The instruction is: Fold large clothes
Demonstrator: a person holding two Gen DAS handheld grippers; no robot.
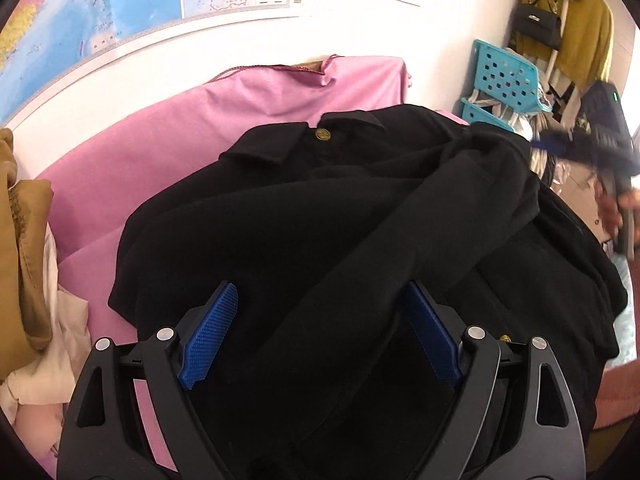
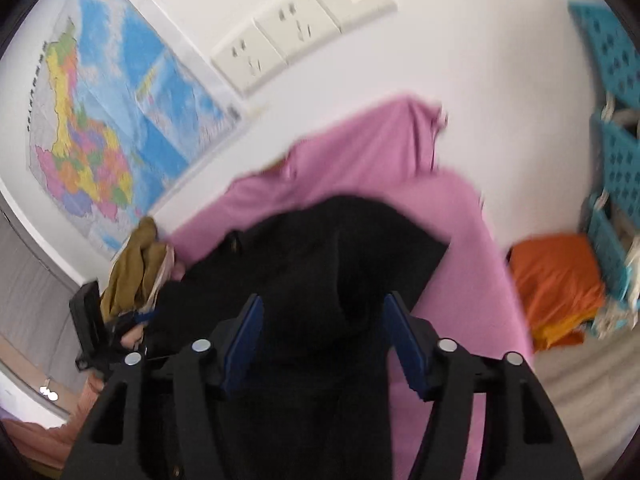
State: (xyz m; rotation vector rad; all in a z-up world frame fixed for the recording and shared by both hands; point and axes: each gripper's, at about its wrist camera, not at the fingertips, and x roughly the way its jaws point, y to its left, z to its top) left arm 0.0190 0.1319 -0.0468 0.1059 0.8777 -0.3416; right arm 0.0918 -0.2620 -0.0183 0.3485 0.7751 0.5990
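A large black jacket (image 1: 320,208) with a collar and a gold button (image 1: 322,133) lies on the pink cloth (image 1: 224,120), one sleeve folded across its front. My left gripper (image 1: 320,320) is open just above its lower part, blue pads (image 1: 208,336) apart with the sleeve between them. My right gripper (image 2: 320,320) is open over the jacket (image 2: 304,248), nothing clamped; this view is blurred. It also shows in the left wrist view at the far right (image 1: 600,148), above the jacket's edge.
A pile of mustard and cream clothes (image 1: 24,248) lies at the left. Turquoise baskets (image 1: 504,80) and hanging clothes with a black handbag (image 1: 538,24) stand at the right. An orange cushion (image 2: 556,276) lies beside the pink cloth (image 2: 460,280). A wall map (image 2: 104,128) hangs behind.
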